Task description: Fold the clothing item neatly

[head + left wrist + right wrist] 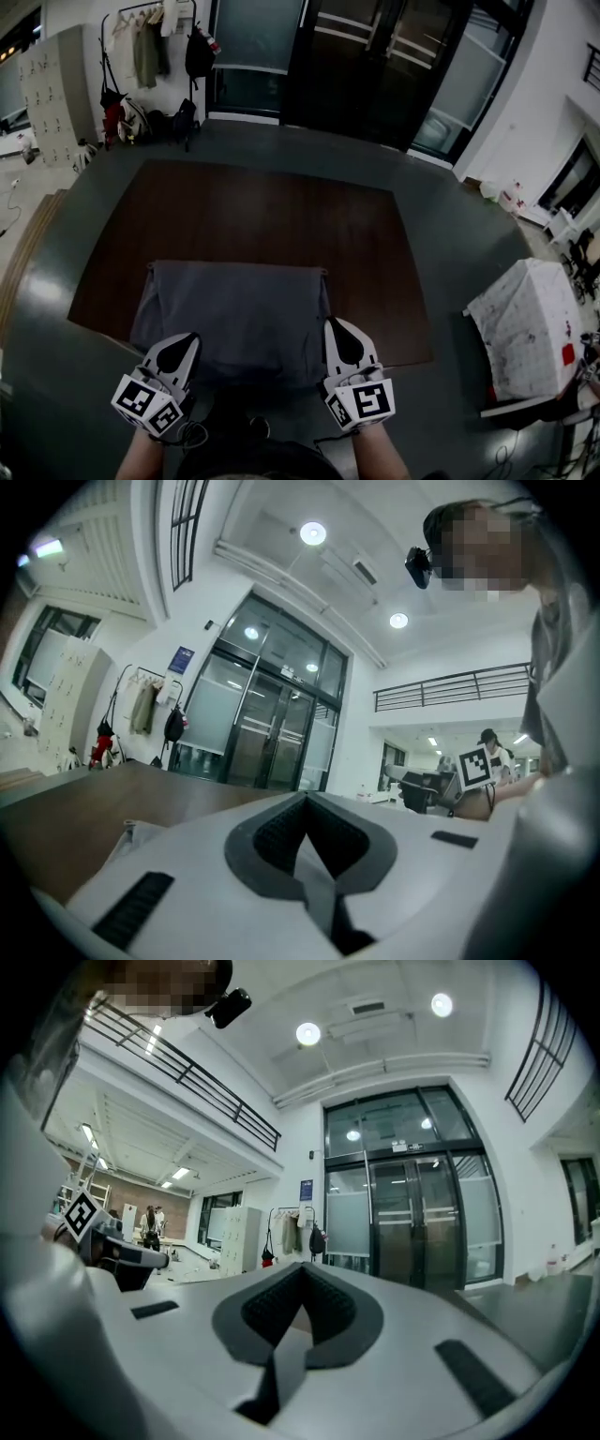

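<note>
A grey clothing item [234, 319] is spread out on the near side of a brown table [262, 206]. Its far edge lies flat on the wood, and its near edge reaches the table's front edge, close to the person. The left gripper [178, 354] is at the near left corner of the cloth. Its jaws are squeezed together with a thin bit of the grey cloth pinched between them (you can see the strip in the left gripper view). The right gripper [341, 339] is at the near right corner, and its jaws are also closed tight on a strip of the cloth. Both grippers point across the table towards dark glass doors [375, 66].
</note>
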